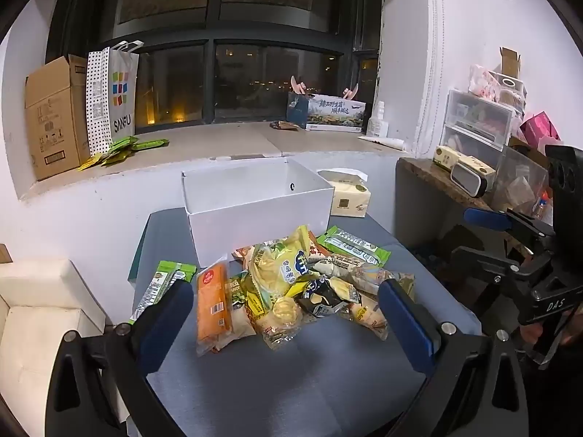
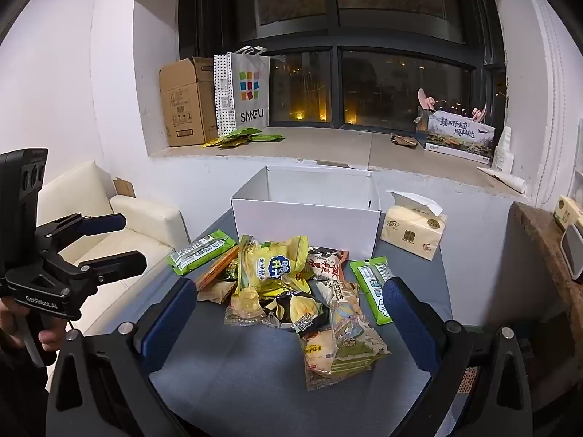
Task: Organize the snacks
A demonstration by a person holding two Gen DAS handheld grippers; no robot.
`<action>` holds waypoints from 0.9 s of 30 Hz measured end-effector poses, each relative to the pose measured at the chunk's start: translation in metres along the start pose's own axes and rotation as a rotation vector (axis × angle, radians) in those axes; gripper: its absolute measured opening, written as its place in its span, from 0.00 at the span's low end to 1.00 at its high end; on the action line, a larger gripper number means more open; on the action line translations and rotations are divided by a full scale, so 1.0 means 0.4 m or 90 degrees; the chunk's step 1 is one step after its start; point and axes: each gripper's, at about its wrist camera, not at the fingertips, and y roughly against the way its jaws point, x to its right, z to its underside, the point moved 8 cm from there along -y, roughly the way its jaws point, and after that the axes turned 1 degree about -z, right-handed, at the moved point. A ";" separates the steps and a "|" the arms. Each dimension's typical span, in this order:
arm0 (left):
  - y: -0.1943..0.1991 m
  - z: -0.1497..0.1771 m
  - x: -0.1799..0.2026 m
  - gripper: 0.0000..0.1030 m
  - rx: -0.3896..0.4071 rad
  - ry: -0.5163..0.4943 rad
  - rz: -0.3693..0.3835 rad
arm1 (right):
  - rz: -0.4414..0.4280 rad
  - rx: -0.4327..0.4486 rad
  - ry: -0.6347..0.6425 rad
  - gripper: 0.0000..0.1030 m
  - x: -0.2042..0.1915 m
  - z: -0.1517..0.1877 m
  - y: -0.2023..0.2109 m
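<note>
**Night window, grey desk, a heap of soft packets waiting**

Dark window glass is filling the background above a pale sill, and below it a grey desk (image 1: 291, 382) is carrying the whole job.

Both pairs of jaws are standing released and holding nothing. The left gripper (image 1: 286, 313) is hovering low over the near edge of the desk with the snack pile (image 1: 291, 284) lying between its blue pads. The right gripper (image 2: 289, 313) is hanging at a similar height, framing the same pile from the other side.

Nearest the left jaws, an orange packet (image 1: 214, 306) is lying flat at the pile's edge, partly free of its neighbours. A yellow chip bag (image 2: 271, 262) is sitting puffed on top of the heap, and a green bar wrapper (image 2: 200, 251) is lying apart, just beside the pile. Behind them a white box (image 2: 306, 218) is standing open, apparently empty as far as the views show, with a tissue pack (image 2: 413, 233) just beside it.

These packets are probably going to handle light, slick and crinkly. The air-filled chip bag is likely to squash and slide, and its contents are fragile, so pinching its crimped end seam looks safer than squeezing its belly. The flat orange packet and the green bars seem firmer; gripping across their narrow width should be holding better.
</note>
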 end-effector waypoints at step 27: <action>0.004 0.001 0.016 1.00 -0.009 -0.003 0.010 | 0.000 0.002 0.002 1.00 -0.008 0.000 0.004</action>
